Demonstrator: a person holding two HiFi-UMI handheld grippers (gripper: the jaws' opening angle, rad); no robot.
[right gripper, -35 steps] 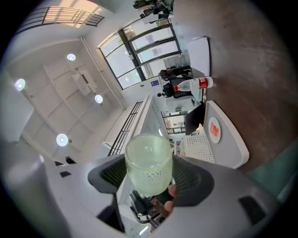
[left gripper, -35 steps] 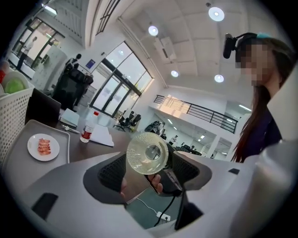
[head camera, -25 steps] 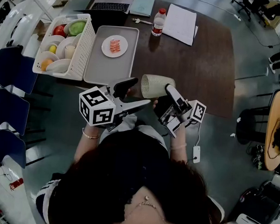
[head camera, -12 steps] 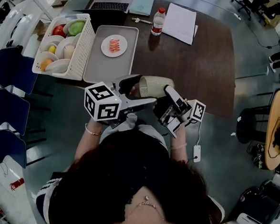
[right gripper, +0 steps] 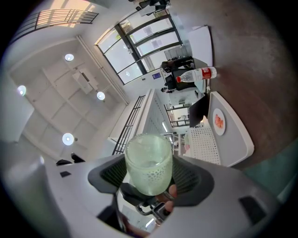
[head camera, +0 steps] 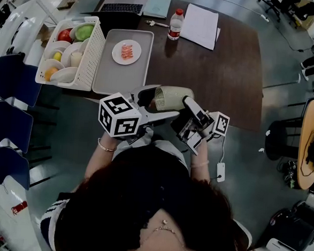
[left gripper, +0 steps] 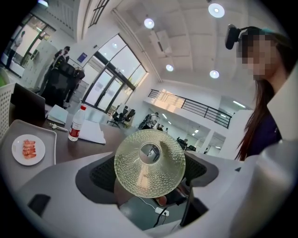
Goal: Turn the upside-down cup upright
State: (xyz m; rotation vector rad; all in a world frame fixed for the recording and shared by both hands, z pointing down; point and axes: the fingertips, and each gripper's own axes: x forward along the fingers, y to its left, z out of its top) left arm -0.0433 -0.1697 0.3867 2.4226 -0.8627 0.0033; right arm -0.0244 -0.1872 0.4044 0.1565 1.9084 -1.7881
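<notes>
Beside the table [head camera: 219,73], the left tool [head camera: 159,102], just spread wider, now straddles the right tool's [head camera: 188,103] pinched cup [head camera: 172,96].

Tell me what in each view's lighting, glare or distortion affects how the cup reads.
Head view: dim and flat, fisheye bends the table edges, yet the pale cup stands out. Left gripper view: ceiling lamps blow out; the cup's beaded glass is sharp. Right gripper view: dark corners, bright windows, cup in focus, background warped.
</notes>
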